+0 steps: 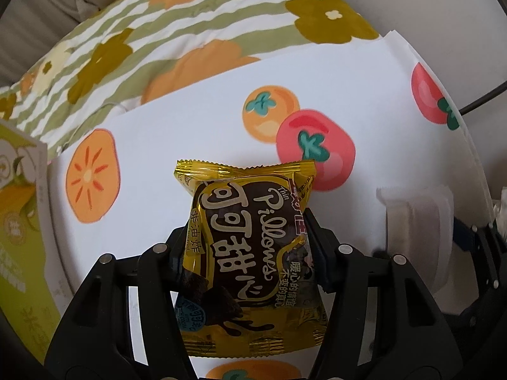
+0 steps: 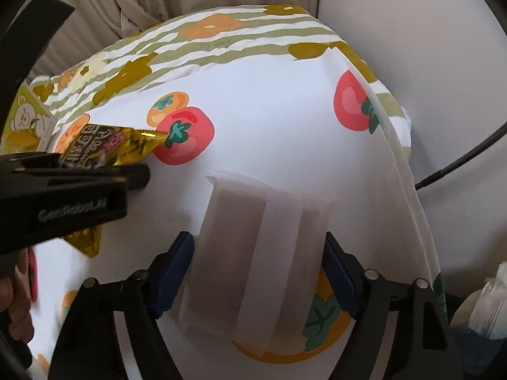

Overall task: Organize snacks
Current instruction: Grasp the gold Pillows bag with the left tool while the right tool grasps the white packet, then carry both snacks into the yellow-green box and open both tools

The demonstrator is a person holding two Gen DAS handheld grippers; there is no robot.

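Note:
My left gripper [image 1: 250, 253] is shut on a yellow and brown snack packet [image 1: 250, 250] printed "Pillows", held upright above a white cloth with fruit prints [image 1: 177, 133]. The same packet [image 2: 104, 148] and the left gripper [image 2: 139, 174] show at the left of the right wrist view. My right gripper [image 2: 258, 269] is shut on a translucent white snack packet [image 2: 253, 253], held over the same cloth [image 2: 269, 126]. That white packet [image 1: 415, 221] appears at the right of the left wrist view.
A green and white box [image 1: 19, 221] stands at the left edge, also seen with a bear print [image 2: 25, 120]. A striped flowered fabric [image 1: 158, 31] lies beyond the cloth. A black cable [image 2: 459, 161] runs at the right. White wrapped items [image 2: 484, 304] sit at lower right.

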